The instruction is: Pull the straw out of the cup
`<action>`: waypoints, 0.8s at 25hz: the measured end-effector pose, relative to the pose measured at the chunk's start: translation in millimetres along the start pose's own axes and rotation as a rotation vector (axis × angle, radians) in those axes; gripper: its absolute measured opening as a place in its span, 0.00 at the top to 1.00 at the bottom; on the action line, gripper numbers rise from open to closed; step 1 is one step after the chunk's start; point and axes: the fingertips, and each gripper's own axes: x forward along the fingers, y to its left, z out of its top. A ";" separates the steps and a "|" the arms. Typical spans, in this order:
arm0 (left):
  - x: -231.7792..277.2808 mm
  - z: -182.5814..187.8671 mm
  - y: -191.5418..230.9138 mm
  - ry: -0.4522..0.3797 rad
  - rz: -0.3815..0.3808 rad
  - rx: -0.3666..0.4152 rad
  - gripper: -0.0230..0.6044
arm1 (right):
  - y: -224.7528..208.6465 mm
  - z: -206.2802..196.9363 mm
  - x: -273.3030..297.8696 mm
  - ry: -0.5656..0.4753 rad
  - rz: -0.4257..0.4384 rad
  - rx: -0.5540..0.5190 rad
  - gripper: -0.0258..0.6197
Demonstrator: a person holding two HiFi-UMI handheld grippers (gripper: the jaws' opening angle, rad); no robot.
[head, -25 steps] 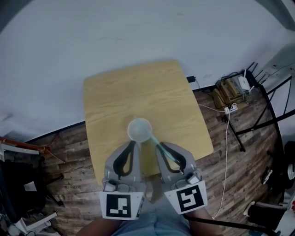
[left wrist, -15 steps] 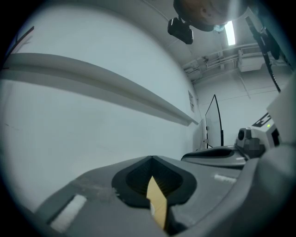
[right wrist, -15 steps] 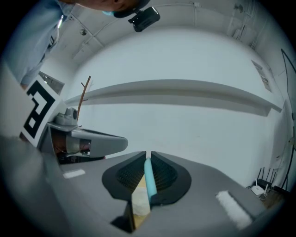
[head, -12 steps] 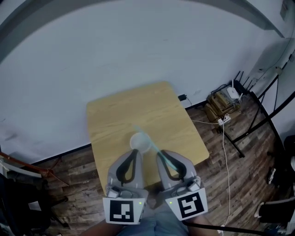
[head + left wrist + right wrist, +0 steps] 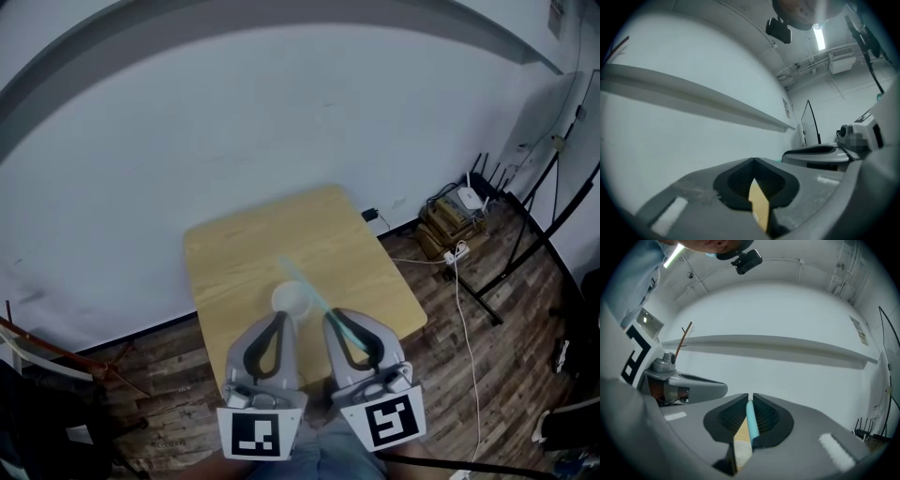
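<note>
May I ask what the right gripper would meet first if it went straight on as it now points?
Probably the white wall: the right gripper, shut on the straw, shows nothing else beyond its tips. The cup sits just ahead and leftward in the head view, perhaps lower; depth unclear.

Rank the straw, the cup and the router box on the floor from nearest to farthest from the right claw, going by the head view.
1. straw: clamped in the right claw itself.
2. cup: just left of the claw's tip, over the table.
3. router box: on the floor, far off to the upper right.
</note>
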 end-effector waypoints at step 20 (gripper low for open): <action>-1.1 3.2 -5.3 -0.005 0.014 -0.005 0.93 | -4.0 4.4 -2.3 -0.014 0.014 0.005 0.91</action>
